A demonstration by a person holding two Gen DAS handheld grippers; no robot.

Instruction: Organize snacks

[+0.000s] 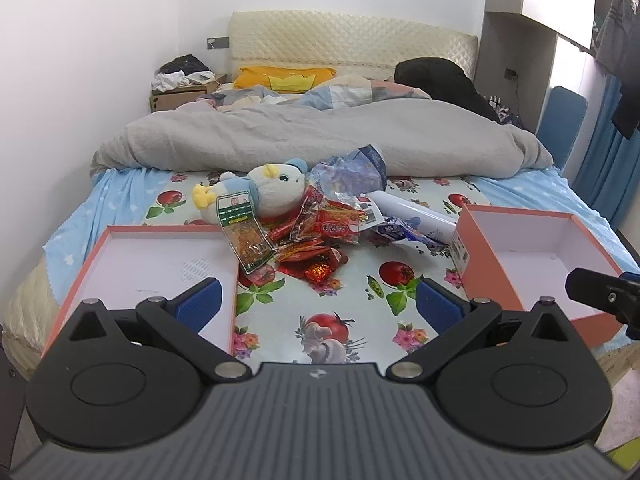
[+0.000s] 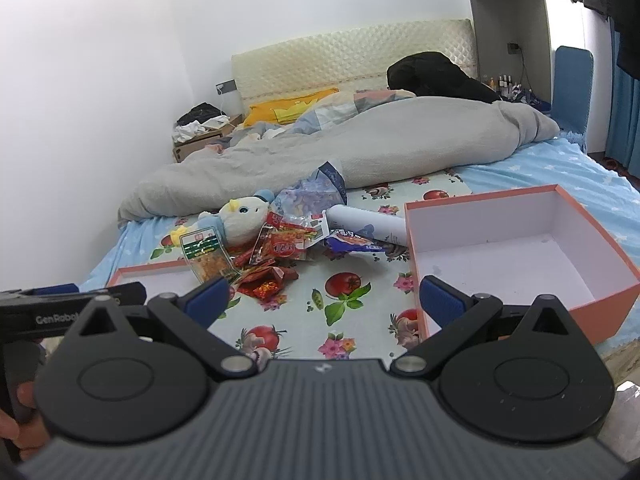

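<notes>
left gripper: jaws spread wide, nothing between the blue pads, just hanging over the flowery fruit-print sheet at the foot of the bed.
right gripper: same deal, fully released and empty, blue pads far apart, over the same sheet. Its black tip pokes into the right edge of the left view, near the box.
hand: a bit of someone's hand shows at the bottom left of the right view, wrapped round the left gripper's handle.
box lid: shallow orange tray with a white inside, right by the left gripper's left pad, nothing in it.
deep box: orange outside, white inside, just past the right gripper's right pad. Pretty much bare inside.
snack pile: straight ahead of both grippers, between the two boxes. Mostly red and orange crinkly packets heaped together.
green-label packet: clear bag of orange stuff, at the pile's left side, lower end overlapping the lid's far corner.
blue packet: on the right of the pile, touching the white tube lying on its side toward the deep box.
plush toy: white and blue, yellow bits, behind the pile and touching it.
crumpled blue bag: behind the pile, against the grey duvet.
further back: yellow pillow and the quilted headboard.
</notes>
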